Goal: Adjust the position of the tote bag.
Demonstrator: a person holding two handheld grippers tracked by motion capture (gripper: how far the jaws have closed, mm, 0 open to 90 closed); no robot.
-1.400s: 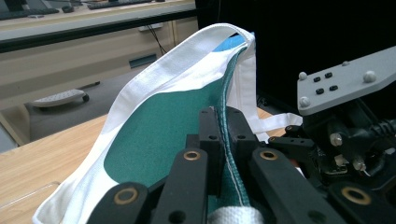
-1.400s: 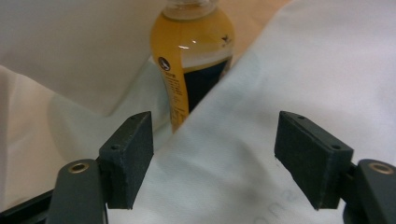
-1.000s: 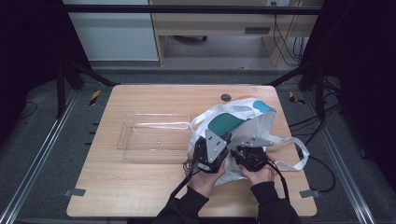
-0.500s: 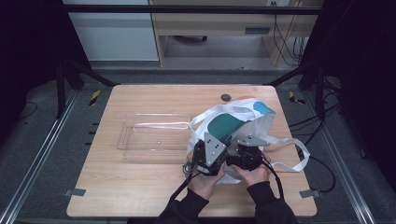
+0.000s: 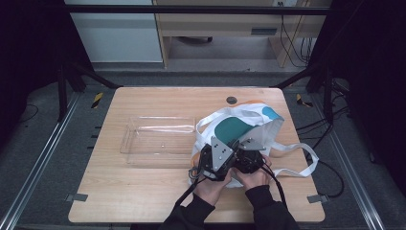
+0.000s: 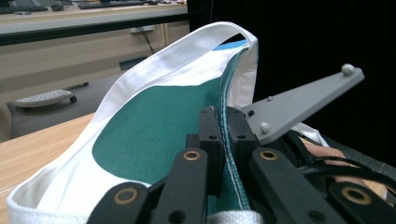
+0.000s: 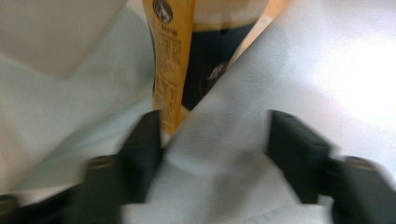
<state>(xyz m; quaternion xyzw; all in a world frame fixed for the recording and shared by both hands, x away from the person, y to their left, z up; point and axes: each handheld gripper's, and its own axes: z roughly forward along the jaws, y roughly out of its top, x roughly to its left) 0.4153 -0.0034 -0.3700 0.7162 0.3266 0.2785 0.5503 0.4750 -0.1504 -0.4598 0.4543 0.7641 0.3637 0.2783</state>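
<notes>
- The left gripper has its fingers clamped on the rim of the tote bag, pinning the mouth up, presumably so it stays open.
- The right gripper is inside the bag; its fingers, which have just been closing, stand apart with loose white fabric between them, gripping nothing.
- Just beyond lies a yellow and dark packet, probably the target.
- The bag rests on the counter, beside a clear tray that may receive the contents.

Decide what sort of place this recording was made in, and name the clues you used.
Probably a lab or office workroom set up for recording: a wooden table inside a dark metal frame, loose cables on the floor, and a desk with a keyboard.
</notes>
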